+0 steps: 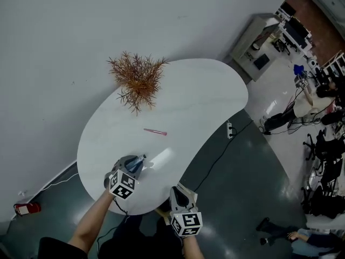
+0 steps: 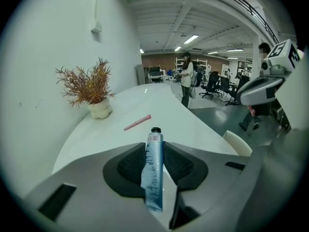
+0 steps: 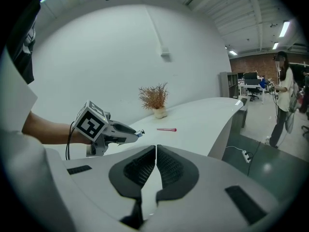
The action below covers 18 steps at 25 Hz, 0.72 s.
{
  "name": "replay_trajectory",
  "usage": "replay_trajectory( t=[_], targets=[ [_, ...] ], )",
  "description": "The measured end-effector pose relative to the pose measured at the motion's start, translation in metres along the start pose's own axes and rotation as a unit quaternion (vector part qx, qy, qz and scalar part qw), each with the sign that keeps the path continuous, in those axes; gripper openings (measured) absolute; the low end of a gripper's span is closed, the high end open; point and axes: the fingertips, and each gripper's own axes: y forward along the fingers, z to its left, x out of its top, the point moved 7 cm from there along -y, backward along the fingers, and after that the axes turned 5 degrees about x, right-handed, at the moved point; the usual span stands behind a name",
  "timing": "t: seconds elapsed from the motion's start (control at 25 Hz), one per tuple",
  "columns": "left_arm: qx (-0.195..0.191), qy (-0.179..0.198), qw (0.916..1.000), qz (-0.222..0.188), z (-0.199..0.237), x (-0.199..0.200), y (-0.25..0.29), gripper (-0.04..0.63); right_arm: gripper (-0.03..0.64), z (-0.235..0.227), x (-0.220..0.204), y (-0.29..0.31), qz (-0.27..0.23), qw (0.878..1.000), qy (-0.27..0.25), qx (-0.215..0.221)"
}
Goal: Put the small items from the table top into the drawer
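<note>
A white table (image 1: 205,101) with a rounded, bean-like top fills the middle of the head view, standing beside a pale wall on a dark floor. At its far end stands a dried, rust-brown plant (image 1: 137,80) in a small white pot (image 2: 100,109).

The left gripper (image 1: 137,163) hangs over the near left part of the top, pointing at a slant down toward the plant. Its jaws are clamped on a blue tube (image 2: 153,173). The tube lies lengthwise between the dark ribbed pads, and its black cap sticks out past the tips. In the right gripper view the tube is held clear of the table surface.

The right gripper (image 1: 180,193) is just off the near edge of the table, to the right of the left one. Its jaws are pressed together with nothing between them.

A thin pink pen-like stick (image 1: 155,131) lies flat on the bare top, between the plant and the left gripper and touching neither.

A white power strip (image 1: 230,129) lies on the floor by the right edge of the table.
</note>
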Motion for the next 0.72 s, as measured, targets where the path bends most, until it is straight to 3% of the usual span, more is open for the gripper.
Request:
replay_trajectory(
  t=[0.2, 0.72],
  targets=[
    [-0.011, -0.021, 0.9994, -0.025, -0.025, 0.016, -0.016, 0.12, 0.031, -0.007, -0.006, -0.024, -0.01, 1.0, 0.006, -0.015],
    [-0.045, -0.025, 0.9966, -0.064, -0.106, 0.043, -0.05, 0.12, 0.031, -0.024, -0.029, -0.092, -0.031, 0.998, 0.021, -0.052]
  ],
)
